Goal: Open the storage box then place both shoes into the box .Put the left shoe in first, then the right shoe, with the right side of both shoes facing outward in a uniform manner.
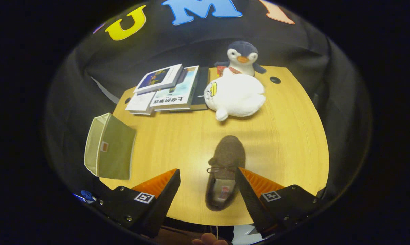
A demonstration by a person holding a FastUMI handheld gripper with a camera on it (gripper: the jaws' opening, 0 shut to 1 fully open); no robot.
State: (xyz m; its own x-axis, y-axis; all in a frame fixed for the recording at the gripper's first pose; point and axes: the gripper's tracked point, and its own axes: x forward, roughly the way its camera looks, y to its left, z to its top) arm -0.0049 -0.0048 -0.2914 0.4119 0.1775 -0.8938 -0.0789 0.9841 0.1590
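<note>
A brown lace-up shoe (225, 163) lies on the wooden table (293, 136), toe pointing away, its heel between my fingers and close to the right one. My gripper (208, 175) is open above it, neither finger pressing on the shoe. An olive-green fabric storage box (109, 149) stands to the left of the fingers at the table's left edge, its lid side shut.
Several stacked books (171, 90) lie at the back left. A white plush toy (237, 95) and a penguin plush (242, 58) sit at the back beyond the shoe. A person's fingertips (208, 241) show below the table's near edge.
</note>
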